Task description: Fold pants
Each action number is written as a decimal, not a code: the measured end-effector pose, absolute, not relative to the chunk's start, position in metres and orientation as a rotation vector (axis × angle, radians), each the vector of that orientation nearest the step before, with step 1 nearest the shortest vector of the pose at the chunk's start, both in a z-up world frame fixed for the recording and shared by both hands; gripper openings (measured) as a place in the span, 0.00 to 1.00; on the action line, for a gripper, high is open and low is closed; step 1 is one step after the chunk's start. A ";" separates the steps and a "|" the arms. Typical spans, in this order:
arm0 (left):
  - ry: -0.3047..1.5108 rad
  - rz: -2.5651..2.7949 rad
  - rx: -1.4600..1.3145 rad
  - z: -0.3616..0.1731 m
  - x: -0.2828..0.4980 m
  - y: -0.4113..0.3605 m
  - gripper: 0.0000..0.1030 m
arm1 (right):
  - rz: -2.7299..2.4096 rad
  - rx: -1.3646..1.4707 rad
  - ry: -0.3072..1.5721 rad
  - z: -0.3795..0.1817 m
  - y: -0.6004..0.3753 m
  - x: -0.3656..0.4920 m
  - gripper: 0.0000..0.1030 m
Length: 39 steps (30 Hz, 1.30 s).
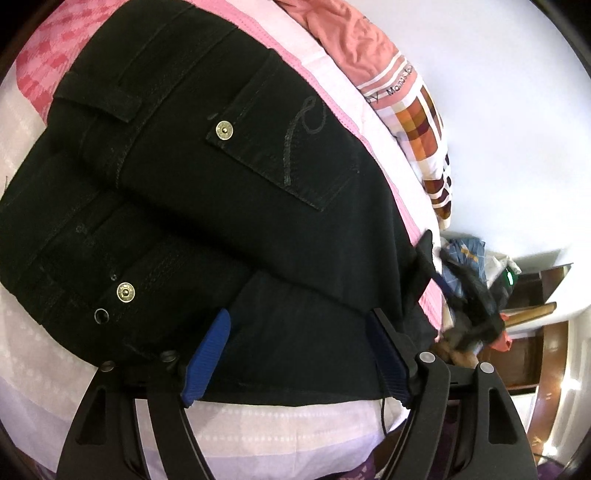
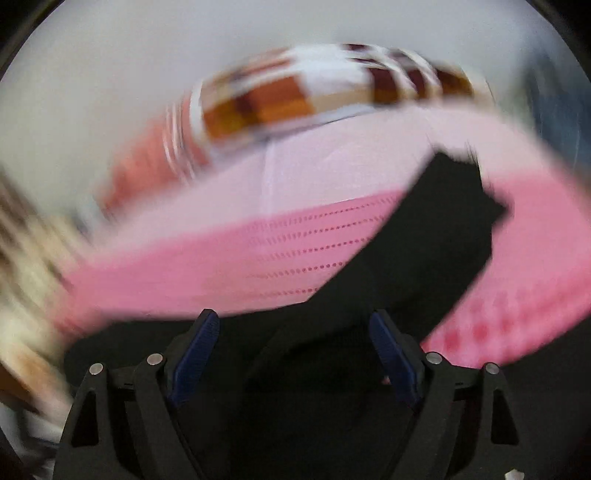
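Black denim pants (image 1: 207,192) lie on a pink and white bed cover (image 1: 258,424), waist end near me, with a back pocket and brass rivets showing. My left gripper (image 1: 301,321) is open, its blue pads apart over the black cloth, holding nothing. In the blurred right wrist view, my right gripper (image 2: 293,325) is open over the black pants (image 2: 417,266), one leg of which runs up to the right across the pink cover (image 2: 207,266).
A checked brown, orange and white pillow (image 1: 424,125) and a salmon cloth (image 1: 343,33) lie at the bed's far edge by a white wall. A pile of clothes (image 1: 469,288) and brown wooden furniture (image 1: 528,354) stand beside the bed at the right.
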State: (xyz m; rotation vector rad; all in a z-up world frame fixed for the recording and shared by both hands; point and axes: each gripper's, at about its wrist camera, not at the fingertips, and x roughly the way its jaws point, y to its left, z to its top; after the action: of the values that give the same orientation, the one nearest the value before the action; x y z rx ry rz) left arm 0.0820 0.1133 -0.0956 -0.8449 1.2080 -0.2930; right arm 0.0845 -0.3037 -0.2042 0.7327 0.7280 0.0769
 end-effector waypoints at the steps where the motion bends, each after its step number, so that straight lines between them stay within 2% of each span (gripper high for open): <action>1: 1.209 -0.294 -0.853 -0.097 0.082 0.114 0.74 | 0.105 0.899 0.690 -0.217 -0.334 0.076 0.79; 3: 1.211 -0.298 -0.861 -0.098 0.083 0.115 0.74 | 0.126 1.151 0.628 -0.246 -0.381 0.063 0.75; 4: 1.212 -0.299 -0.862 -0.099 0.084 0.114 0.74 | 0.112 1.262 0.617 -0.263 -0.405 0.057 0.64; 7: 1.210 -0.307 -0.861 -0.098 0.085 0.112 0.74 | 0.110 1.461 0.566 -0.296 -0.451 0.045 0.51; 15: 1.224 -0.297 -0.841 -0.101 0.089 0.105 0.75 | 0.150 1.450 0.595 -0.297 -0.469 0.084 0.41; 23: 1.232 -0.277 -0.832 -0.104 0.091 0.102 0.75 | 0.076 1.444 0.601 -0.312 -0.500 0.122 0.40; 24: 1.232 -0.274 -0.832 -0.105 0.091 0.101 0.75 | 0.073 1.409 0.611 -0.308 -0.501 0.128 0.33; 25: 1.231 -0.272 -0.831 -0.105 0.092 0.100 0.75 | 0.061 1.377 0.625 -0.305 -0.501 0.136 0.23; 28: 1.234 -0.269 -0.820 -0.104 0.092 0.097 0.75 | 0.030 1.273 0.597 -0.284 -0.498 0.140 0.12; 31: 1.234 -0.266 -0.824 -0.105 0.092 0.097 0.75 | 0.044 1.220 0.592 -0.272 -0.493 0.142 0.11; 35: 1.235 -0.265 -0.823 -0.106 0.093 0.097 0.75 | 0.063 1.239 0.656 -0.284 -0.491 0.151 0.14; 36: 1.235 -0.266 -0.821 -0.105 0.093 0.097 0.75 | 0.082 1.262 0.677 -0.288 -0.490 0.155 0.17; 37: 1.235 -0.266 -0.822 -0.105 0.093 0.097 0.76 | 0.083 1.280 0.708 -0.293 -0.490 0.158 0.32; 39: 1.233 -0.265 -0.828 -0.105 0.093 0.097 0.76 | 0.089 1.324 0.722 -0.303 -0.487 0.162 0.35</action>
State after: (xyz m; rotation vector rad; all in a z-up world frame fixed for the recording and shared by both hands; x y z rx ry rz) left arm 0.0925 0.0969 -0.1045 -0.8277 1.2329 -0.2651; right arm 0.1620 -0.4867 -0.3033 1.3244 0.7220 0.0890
